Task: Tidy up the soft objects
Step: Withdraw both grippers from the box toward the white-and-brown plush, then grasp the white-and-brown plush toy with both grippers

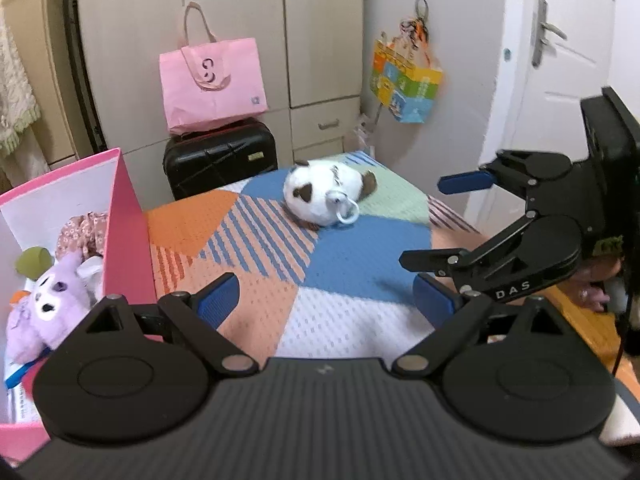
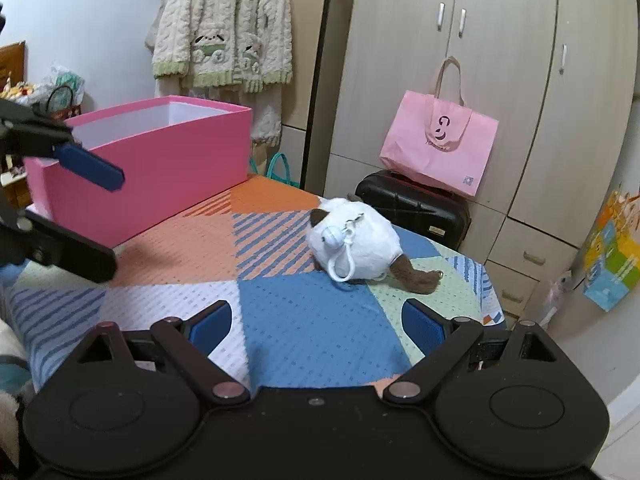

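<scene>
A white and brown plush toy with a white plastic clip lies on the patchwork cloth of the table, towards the far side. It also shows in the right wrist view, plush toy. A pink box stands at the left with a purple plush and flowered fabric inside. My left gripper is open and empty, short of the toy. My right gripper is open and empty too, near the toy; in the left wrist view the right gripper hovers at the table's right side. The left gripper stands before the pink box.
A pink tote bag rests on a black suitcase behind the table, in front of a wardrobe. A colourful paper bag hangs by a white door. A knitted cardigan hangs behind the box.
</scene>
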Tool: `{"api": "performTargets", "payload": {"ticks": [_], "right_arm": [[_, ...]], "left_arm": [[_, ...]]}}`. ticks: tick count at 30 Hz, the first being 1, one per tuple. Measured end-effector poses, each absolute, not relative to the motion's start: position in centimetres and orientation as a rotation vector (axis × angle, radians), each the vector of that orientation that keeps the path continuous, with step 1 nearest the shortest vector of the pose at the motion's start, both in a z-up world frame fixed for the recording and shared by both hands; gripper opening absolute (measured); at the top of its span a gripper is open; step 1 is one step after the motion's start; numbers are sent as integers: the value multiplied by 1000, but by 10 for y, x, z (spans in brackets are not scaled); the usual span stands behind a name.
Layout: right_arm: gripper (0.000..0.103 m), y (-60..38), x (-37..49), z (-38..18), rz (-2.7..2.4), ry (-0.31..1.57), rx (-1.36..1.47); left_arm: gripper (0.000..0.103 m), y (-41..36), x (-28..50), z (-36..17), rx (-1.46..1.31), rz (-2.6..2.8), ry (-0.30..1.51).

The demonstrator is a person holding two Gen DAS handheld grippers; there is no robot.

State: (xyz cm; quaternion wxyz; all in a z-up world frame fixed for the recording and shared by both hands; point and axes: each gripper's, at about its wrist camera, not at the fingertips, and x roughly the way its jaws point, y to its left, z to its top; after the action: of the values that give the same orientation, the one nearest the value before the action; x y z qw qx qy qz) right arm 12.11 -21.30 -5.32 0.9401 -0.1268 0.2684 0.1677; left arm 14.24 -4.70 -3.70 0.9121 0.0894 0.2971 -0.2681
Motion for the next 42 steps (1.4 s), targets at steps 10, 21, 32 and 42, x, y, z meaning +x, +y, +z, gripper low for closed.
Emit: {"api": "performTargets", "payload": {"ticks": [10, 21, 32, 42], "right_arm": [[94, -225, 174, -72, 366, 616, -147], [94, -217, 234, -95, 426, 701, -123], [93, -224, 244, -97, 458, 676, -85], [69, -232, 246, -100, 457, 641, -26]], "left_arm": [[94, -64, 202, -53, -2, -542, 607], [94, -98, 261, -62, -70, -502, 583], [90, -105, 287, -86, -88, -470, 675], [62, -118, 280, -89, -24, -471, 688]]}}
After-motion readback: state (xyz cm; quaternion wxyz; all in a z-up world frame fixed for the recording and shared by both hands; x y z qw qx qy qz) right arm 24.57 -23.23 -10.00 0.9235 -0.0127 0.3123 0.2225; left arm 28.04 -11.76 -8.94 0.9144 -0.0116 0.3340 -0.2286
